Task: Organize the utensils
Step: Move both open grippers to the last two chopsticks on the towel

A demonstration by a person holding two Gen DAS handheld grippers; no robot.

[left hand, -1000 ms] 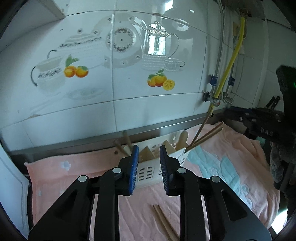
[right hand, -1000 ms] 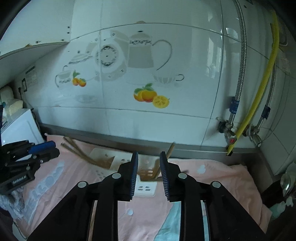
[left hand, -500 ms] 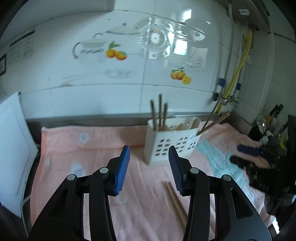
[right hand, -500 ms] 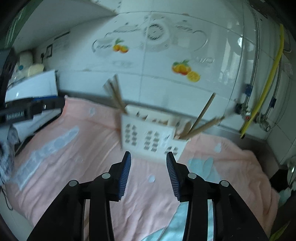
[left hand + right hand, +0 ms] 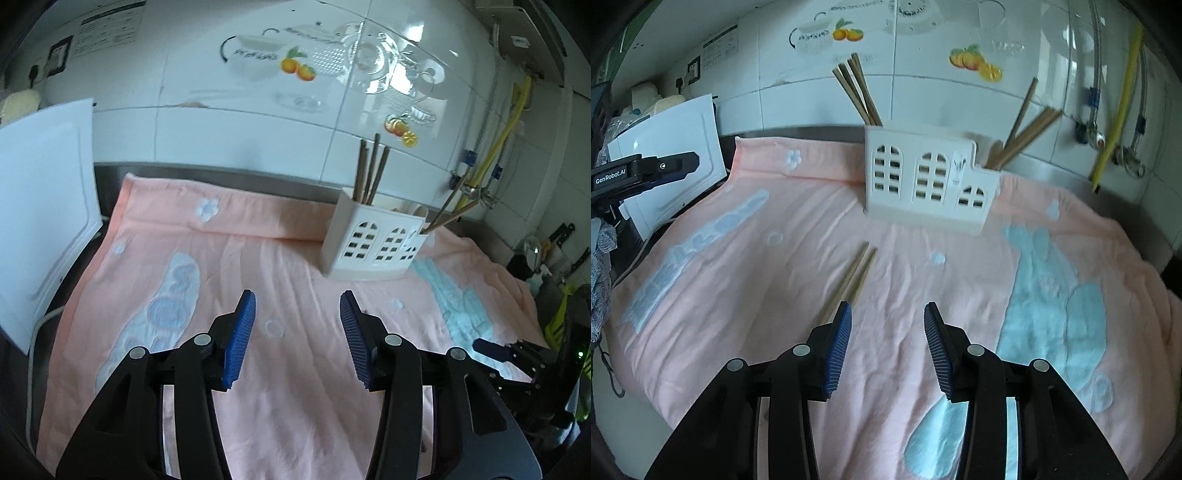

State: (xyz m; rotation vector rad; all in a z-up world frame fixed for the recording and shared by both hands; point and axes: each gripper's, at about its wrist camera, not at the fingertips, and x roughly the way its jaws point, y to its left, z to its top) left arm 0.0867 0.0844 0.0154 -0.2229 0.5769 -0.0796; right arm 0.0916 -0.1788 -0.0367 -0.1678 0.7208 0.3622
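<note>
Two wooden chopsticks [image 5: 849, 280] lie side by side on the pink towel [image 5: 746, 280], pointing toward the white utensil holder [image 5: 927, 184] and well short of it. Their near ends pass behind the left finger of the right hand-held gripper [image 5: 887, 345], whose blue-padded fingers [image 5: 837, 350] stand wide apart with nothing between them, hovering over the towel.

The utensil holder stands upright near the back edge of the towel, close to the tiled wall [image 5: 923, 92]. It has arched, window-like cutouts along its front. Three dark chopsticks [image 5: 857, 88] lean out of its left compartment, and several lighter chopsticks [image 5: 1023, 136] lean to the right out of the lower right compartment.

From the left wrist view, the left hand-held gripper [image 5: 297, 338] is likewise spread wide and holds nothing, above a bare stretch of the towel [image 5: 258, 266], with the utensil holder [image 5: 373, 243] ahead and to its right. The loose chopsticks do not show in this view. The other hand-held gripper appears at the lower right edge there, over the pale blue pattern of the towel.

A white board [image 5: 40, 206] leans at the left side of the table, and a yellow hose [image 5: 1115, 110] runs down the wall at the right.
</note>
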